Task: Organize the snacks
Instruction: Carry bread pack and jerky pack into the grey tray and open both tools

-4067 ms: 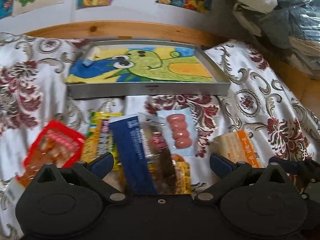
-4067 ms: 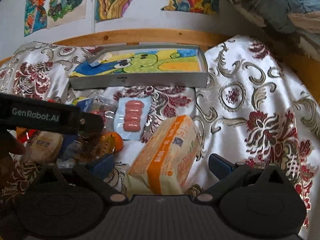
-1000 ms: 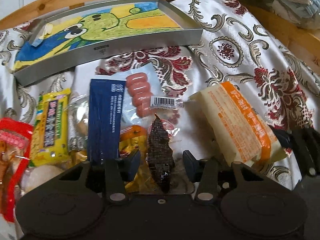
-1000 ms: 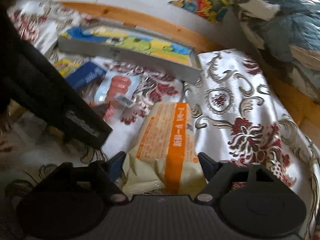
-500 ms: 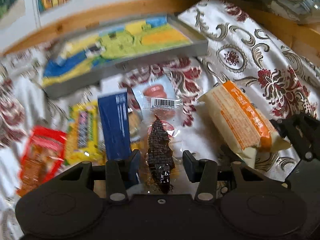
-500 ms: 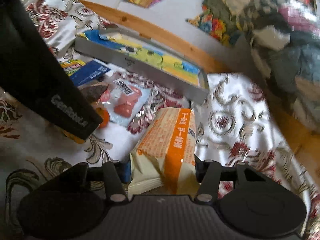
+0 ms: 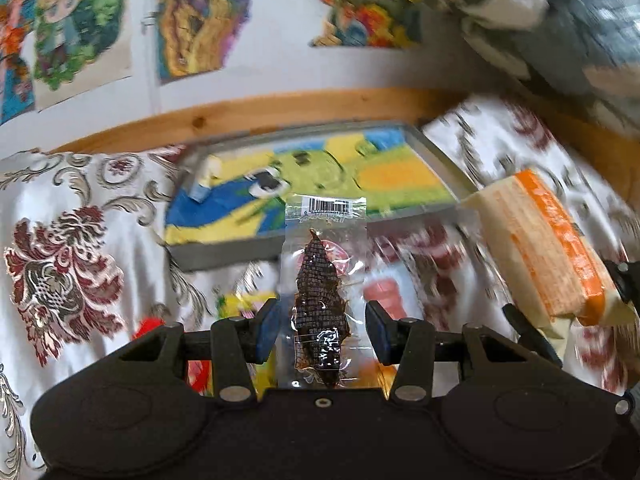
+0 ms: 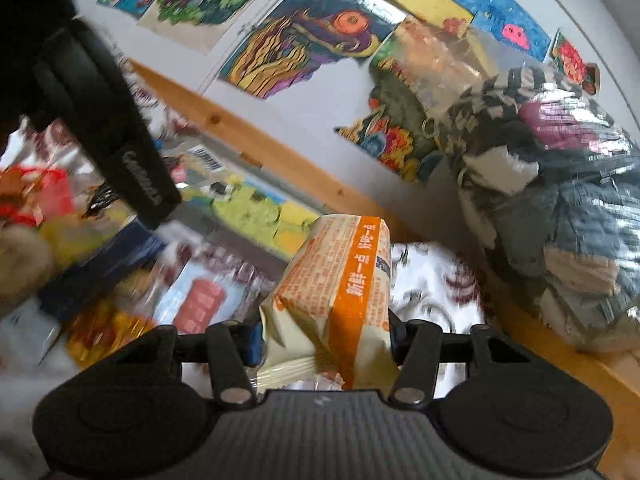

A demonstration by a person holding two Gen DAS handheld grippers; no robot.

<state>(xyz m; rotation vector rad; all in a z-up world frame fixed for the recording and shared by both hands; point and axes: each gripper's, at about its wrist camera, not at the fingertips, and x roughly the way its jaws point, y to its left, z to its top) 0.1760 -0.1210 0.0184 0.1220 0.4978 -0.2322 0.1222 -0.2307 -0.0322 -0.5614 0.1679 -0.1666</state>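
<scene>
My left gripper [image 7: 322, 332] is shut on a clear packet of dark dried meat [image 7: 320, 300], which sticks up off the cloth with its barcode end in front of the grey tray [image 7: 224, 254]. My right gripper [image 8: 324, 342] is shut on a cream-and-orange snack pack [image 8: 340, 276], also lifted; this snack pack [image 7: 548, 248] shows at the right of the left wrist view. The tray [image 8: 240, 236] has a green and yellow cartoon picture on its bottom. Blurred below lie a sausage packet [image 8: 200, 300], a blue packet [image 8: 100, 264] and a red packet [image 8: 36, 196].
A floral cloth [image 7: 80, 240] covers the surface. Behind the tray run a wooden ledge [image 7: 280, 110] and a wall with coloured drawings [image 8: 312, 40]. A big plastic bag of clothes [image 8: 560, 208] fills the right. The left gripper's black body [image 8: 108, 128] crosses the right wrist view.
Both grippers were open over the snacks four seconds ago; each has since shut on its packet. In the last half second both have risen and tilted up towards the tray.
</scene>
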